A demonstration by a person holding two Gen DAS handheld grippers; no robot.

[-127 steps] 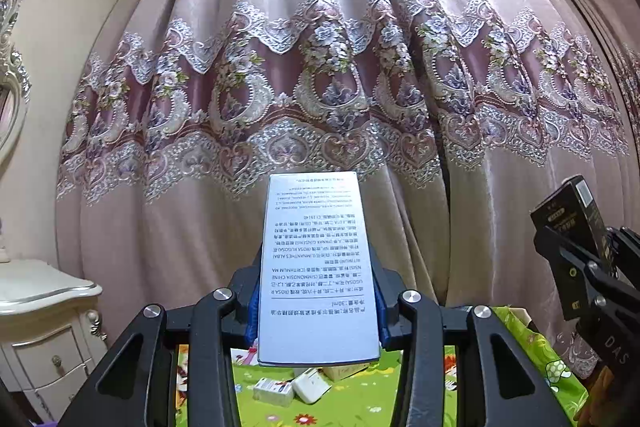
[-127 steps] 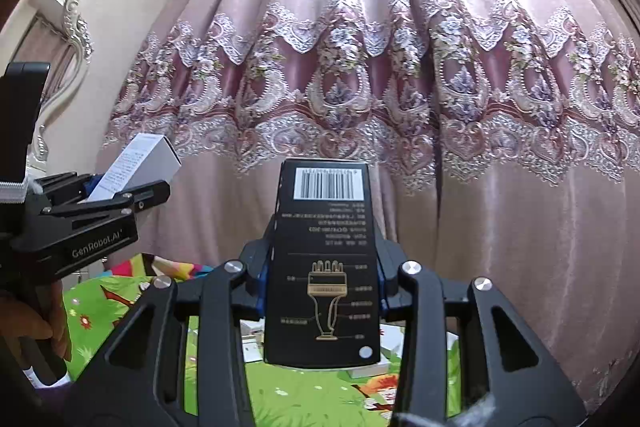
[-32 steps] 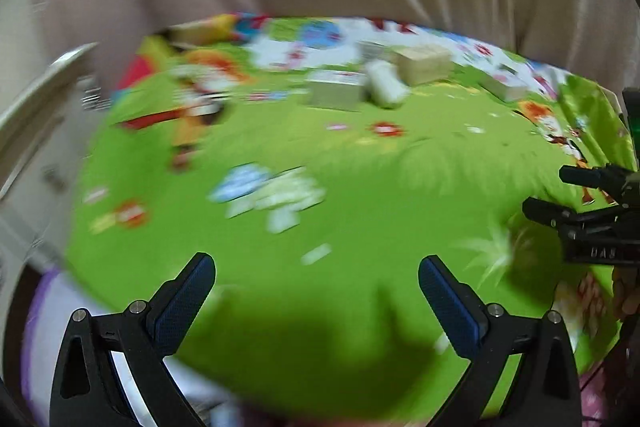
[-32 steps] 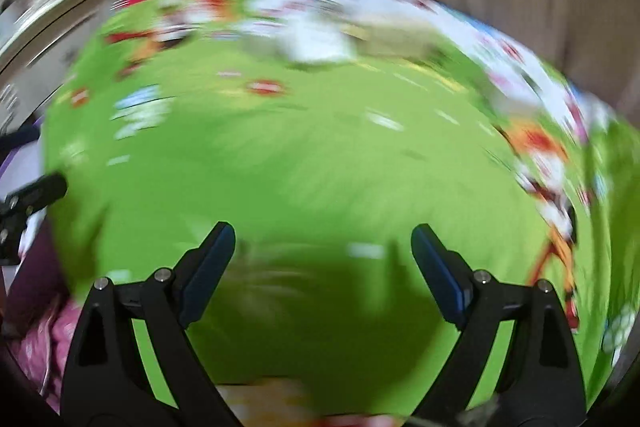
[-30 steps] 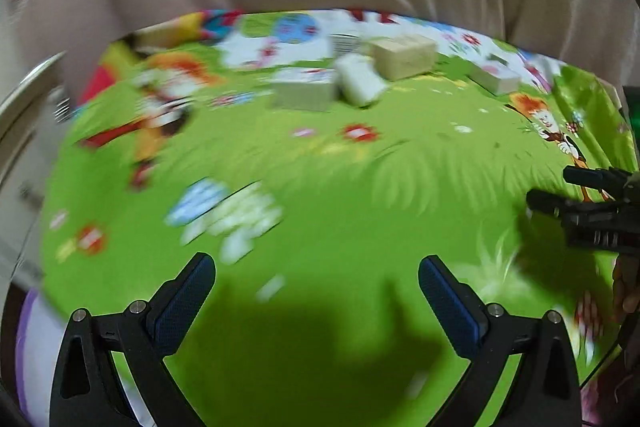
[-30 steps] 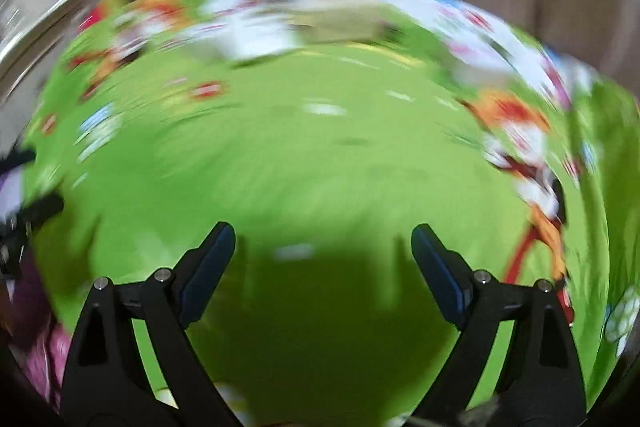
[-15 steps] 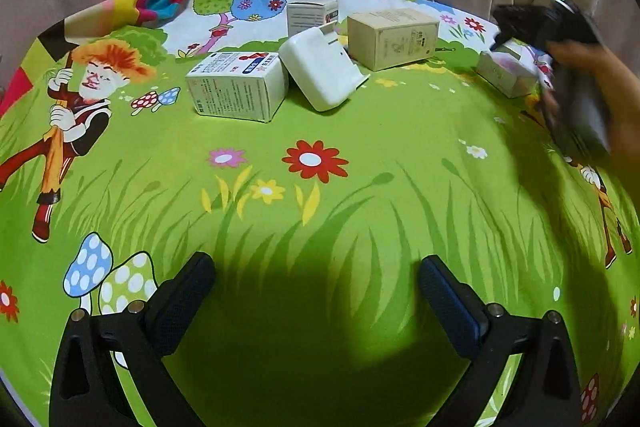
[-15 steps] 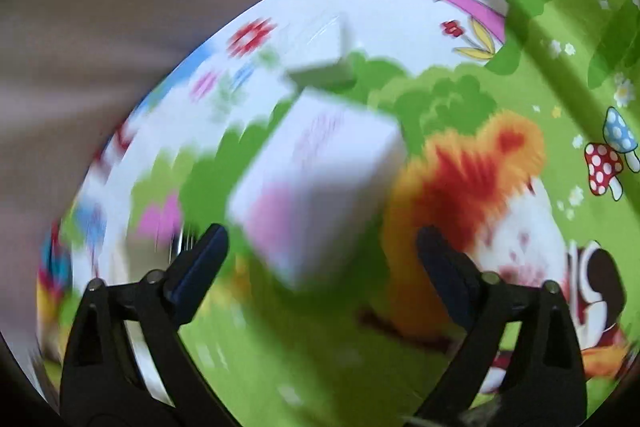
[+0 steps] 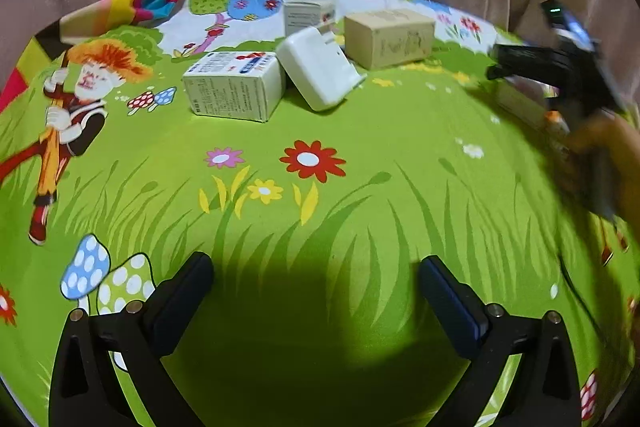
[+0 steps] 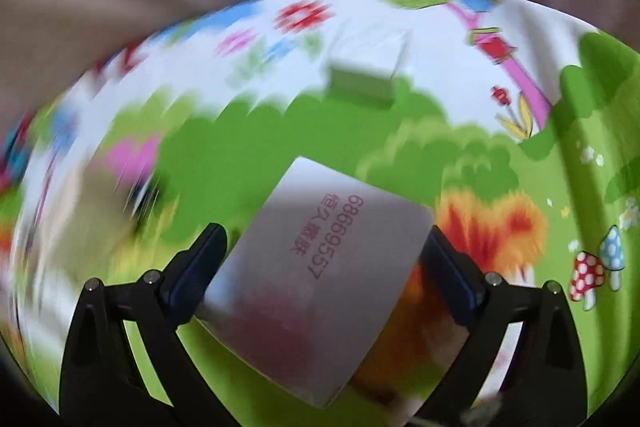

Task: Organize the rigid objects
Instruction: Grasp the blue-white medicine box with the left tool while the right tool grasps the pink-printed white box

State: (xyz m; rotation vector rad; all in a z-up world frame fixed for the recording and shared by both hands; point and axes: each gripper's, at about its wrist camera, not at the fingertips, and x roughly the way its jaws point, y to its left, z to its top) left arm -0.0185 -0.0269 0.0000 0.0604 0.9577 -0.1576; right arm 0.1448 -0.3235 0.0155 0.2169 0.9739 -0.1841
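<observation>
Boxes (image 9: 233,91): four grouped on mat (image 9: 320,187); fifth (image 10: 320,267) between spread right fingers (image 10: 208,259), apparently untouched; left fingers (image 9: 184,291) spread, empty.

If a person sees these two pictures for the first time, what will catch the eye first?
First, the bright green cartoon mat with its flowers and mushrooms. At its far side stands a cluster of small boxes: a printed white carton, a tilted white box leaning beside it, and a brown cardboard box. In the right wrist view, a white box with red digits fills the space between the open right tongs.
</observation>
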